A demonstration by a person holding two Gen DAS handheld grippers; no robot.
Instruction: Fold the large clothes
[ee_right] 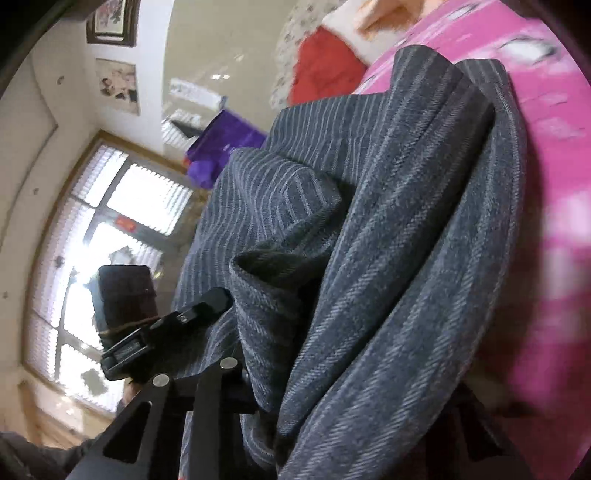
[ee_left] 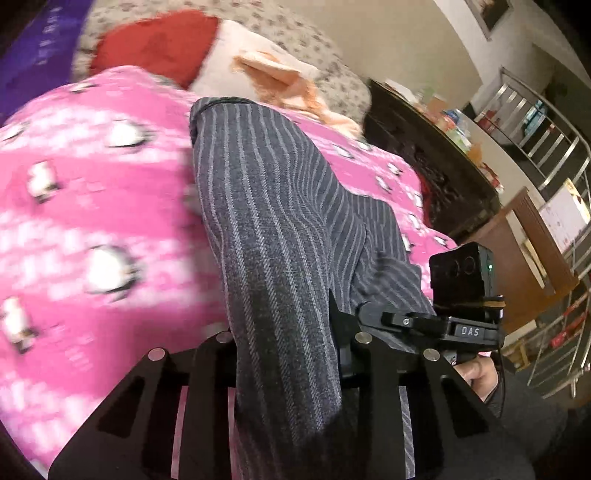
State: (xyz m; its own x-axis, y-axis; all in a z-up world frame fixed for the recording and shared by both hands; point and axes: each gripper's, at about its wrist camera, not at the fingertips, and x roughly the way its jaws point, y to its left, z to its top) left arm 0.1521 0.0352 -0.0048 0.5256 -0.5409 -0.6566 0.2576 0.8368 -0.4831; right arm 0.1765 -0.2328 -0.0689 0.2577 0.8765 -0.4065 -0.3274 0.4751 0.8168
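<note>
garment: grey pinstriped cloth (ee_left: 280, 229), bunched, lifted off the pink penguin blanket (ee_left: 92, 192)
left gripper (ee_left: 291, 354): pinching a band of that cloth, which runs up between its 2 fingers
right gripper (ee_right: 332, 369): cloth piled over its fingers, looks clamped on a fold
far side: red cushion (ee_left: 159, 44)

Window (ee_right: 110, 236) glare blown out, pink blanket (ee_left: 92, 221) motion-blurred, fisheye edges warped/dark

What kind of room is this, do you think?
Probably a bedroom in a home: a bed with a pink penguin-print blanket and cushions, framed pictures on the wall, and a window with blinds.
</note>
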